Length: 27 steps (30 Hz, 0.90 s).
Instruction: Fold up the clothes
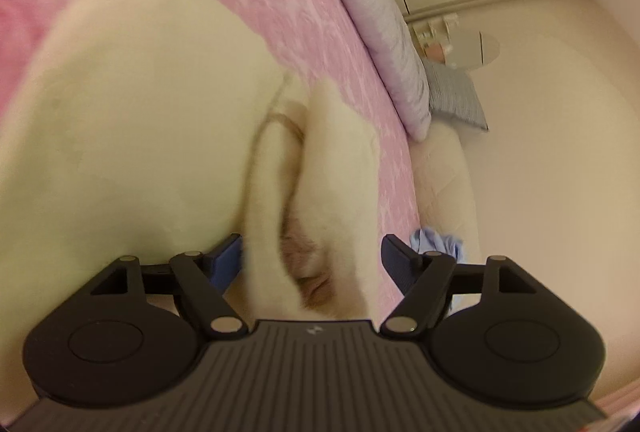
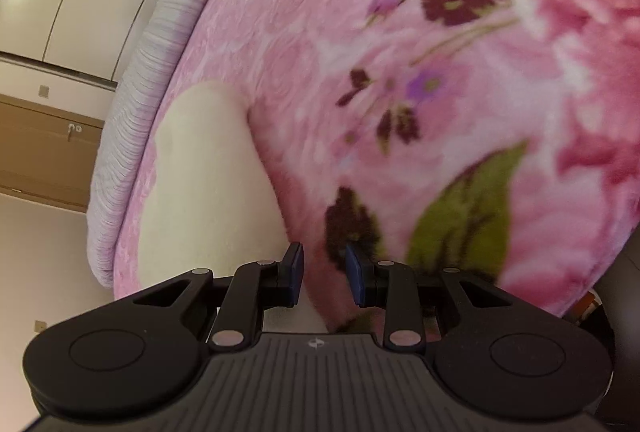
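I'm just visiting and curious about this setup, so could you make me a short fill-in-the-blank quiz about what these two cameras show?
1. The cream garment lies on a blanket whose main colour is ____.
2. The left hand-held gripper has its fingers spread ____ around a fold of the garment.
3. The flowers printed on the blanket have one large ____ leaf.
4. The pads on the right hand-held gripper are coloured ____.

Missing words: pink; open; green; blue

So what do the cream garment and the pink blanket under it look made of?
Cream garment: looks like soft fleece or plush knit, matte, with a fuzzy edge and thick rounded folds; motion blur leaves the weave unclear. Pink blanket: apparently printed plush, with short pile, a slight sheen and a floral print.
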Each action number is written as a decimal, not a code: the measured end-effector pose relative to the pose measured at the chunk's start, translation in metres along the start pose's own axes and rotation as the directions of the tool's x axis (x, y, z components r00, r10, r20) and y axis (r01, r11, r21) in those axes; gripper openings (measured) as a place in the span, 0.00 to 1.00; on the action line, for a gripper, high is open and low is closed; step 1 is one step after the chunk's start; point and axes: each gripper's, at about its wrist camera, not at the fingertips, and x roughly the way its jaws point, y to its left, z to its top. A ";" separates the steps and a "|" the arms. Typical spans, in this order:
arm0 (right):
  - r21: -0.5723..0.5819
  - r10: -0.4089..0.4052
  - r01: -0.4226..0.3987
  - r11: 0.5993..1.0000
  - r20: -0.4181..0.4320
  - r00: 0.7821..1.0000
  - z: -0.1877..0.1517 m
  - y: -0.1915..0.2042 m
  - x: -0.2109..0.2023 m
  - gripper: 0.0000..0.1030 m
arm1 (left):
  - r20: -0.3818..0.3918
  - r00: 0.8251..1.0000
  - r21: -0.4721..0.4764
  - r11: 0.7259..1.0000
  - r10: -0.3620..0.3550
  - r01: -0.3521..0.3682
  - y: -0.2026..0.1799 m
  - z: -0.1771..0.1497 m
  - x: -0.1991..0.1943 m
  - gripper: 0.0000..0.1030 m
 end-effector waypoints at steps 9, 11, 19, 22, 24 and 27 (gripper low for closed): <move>-0.250 -0.056 0.060 0.966 0.025 0.998 -0.011 0.028 -0.012 0.29 | 0.098 0.995 0.374 0.928 -0.035 -0.005 -0.039 0.000 -0.035 0.28; -0.348 -0.039 0.046 0.936 0.027 0.999 -0.022 0.047 -0.016 0.28 | 0.152 0.987 0.382 0.924 -0.055 -0.008 -0.034 0.000 -0.066 0.28; -0.587 -0.007 -0.010 0.810 -0.027 1.000 -0.077 0.106 -0.004 0.28 | 0.203 0.979 0.164 0.986 0.005 -0.039 0.055 0.003 -0.114 0.29; -0.628 -0.025 0.016 0.778 -0.004 1.000 -0.086 0.113 0.002 0.28 | 0.209 0.978 0.122 0.993 -0.028 0.002 0.073 0.000 -0.111 0.30; -0.620 -0.024 0.011 0.784 -0.012 1.000 -0.084 0.111 0.000 0.28 | 0.203 0.978 0.116 0.993 -0.041 0.017 0.073 0.002 -0.110 0.30; -0.587 -0.015 -0.006 0.809 -0.032 0.999 -0.077 0.104 -0.003 0.28 | 0.194 0.981 0.135 0.991 -0.010 -0.016 0.069 0.005 -0.110 0.34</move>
